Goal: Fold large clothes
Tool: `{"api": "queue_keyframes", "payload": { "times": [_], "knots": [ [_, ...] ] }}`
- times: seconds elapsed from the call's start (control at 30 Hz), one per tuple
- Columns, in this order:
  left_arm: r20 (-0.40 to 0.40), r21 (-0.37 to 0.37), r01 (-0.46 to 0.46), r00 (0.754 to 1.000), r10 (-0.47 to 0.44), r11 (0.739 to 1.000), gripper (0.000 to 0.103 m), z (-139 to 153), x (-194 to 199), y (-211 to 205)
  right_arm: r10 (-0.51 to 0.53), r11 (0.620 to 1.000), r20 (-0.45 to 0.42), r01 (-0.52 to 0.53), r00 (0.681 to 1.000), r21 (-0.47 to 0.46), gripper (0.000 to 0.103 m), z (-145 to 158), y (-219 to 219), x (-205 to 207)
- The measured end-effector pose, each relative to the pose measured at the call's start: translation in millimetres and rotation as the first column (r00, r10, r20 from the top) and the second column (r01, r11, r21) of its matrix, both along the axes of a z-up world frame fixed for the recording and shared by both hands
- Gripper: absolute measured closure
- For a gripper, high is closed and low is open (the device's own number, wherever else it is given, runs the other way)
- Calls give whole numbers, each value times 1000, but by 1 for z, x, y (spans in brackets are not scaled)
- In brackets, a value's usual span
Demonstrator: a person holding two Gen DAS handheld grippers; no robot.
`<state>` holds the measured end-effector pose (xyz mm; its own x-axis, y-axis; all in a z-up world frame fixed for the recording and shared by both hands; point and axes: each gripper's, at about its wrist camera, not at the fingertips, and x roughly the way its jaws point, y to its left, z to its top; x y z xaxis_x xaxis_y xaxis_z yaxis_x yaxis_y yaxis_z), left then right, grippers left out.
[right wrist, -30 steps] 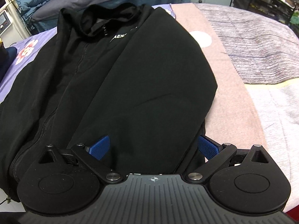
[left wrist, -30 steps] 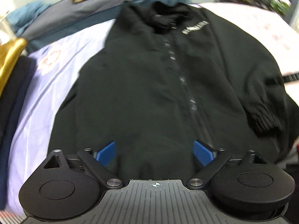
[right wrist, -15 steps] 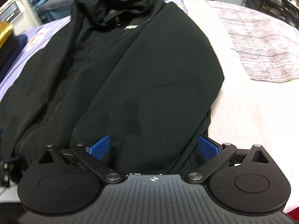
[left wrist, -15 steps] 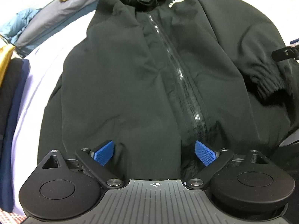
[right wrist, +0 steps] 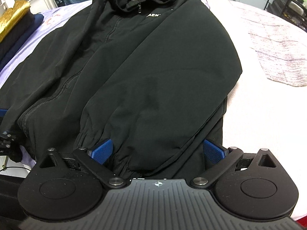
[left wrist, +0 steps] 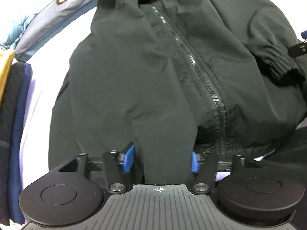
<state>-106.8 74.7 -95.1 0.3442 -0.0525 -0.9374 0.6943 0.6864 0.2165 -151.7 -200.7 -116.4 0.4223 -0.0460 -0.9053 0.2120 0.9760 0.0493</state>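
A black zip-up jacket (left wrist: 153, 67) (right wrist: 153, 67) lies front-up on the bed, collar at the far end. One sleeve is folded across its front, with the ribbed cuff (left wrist: 276, 67) near the hem. My left gripper (left wrist: 161, 161) is at the near hem, left of the zipper (left wrist: 207, 88), its blue pads (left wrist: 128, 160) pressed against a bunch of black fabric. My right gripper (right wrist: 157, 152) stands open at the folded sleeve's gathered cuff (right wrist: 117, 163), which lies between its pads (right wrist: 213, 154) without being pinched.
A stack of folded dark and navy clothes (left wrist: 11, 115) (right wrist: 15, 25) with a gold piece on top sits to the left. Lilac sheet (left wrist: 38, 95) lies left of the jacket, pink sheet (right wrist: 259, 115) and a grey knit blanket (right wrist: 278, 48) to the right. A metal rack (right wrist: 287, 2) stands far right.
Both grippers moved in closer to the jacket's near hem. The left pads have drawn together onto the fabric. The right pads kept their wide spacing.
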Motion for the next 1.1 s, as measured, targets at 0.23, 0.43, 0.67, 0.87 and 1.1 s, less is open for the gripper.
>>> {"api": "queue_keyframes", "payload": {
  "times": [0.23,0.43,0.67,0.87,1.1],
  "knots": [
    [37,-106,-201,978,206,974,43,43,40,44,-34,999,3,34,999,28,3,-2,-7,0],
    [169,-157,-236,950,261,959,51,83,116,63,-61,997,-17,61,998,51,3,-4,-7,10],
    [357,-278,-307,846,395,910,51,155,247,95,-130,991,-21,130,991,36,3,3,-6,18],
    [533,-369,-449,615,581,814,51,199,341,129,-193,981,-42,193,980,-3,3,10,1,21],
    [497,-414,-634,443,746,653,0,160,404,149,-283,959,-77,279,956,-53,3,13,10,25]
  ]
}}
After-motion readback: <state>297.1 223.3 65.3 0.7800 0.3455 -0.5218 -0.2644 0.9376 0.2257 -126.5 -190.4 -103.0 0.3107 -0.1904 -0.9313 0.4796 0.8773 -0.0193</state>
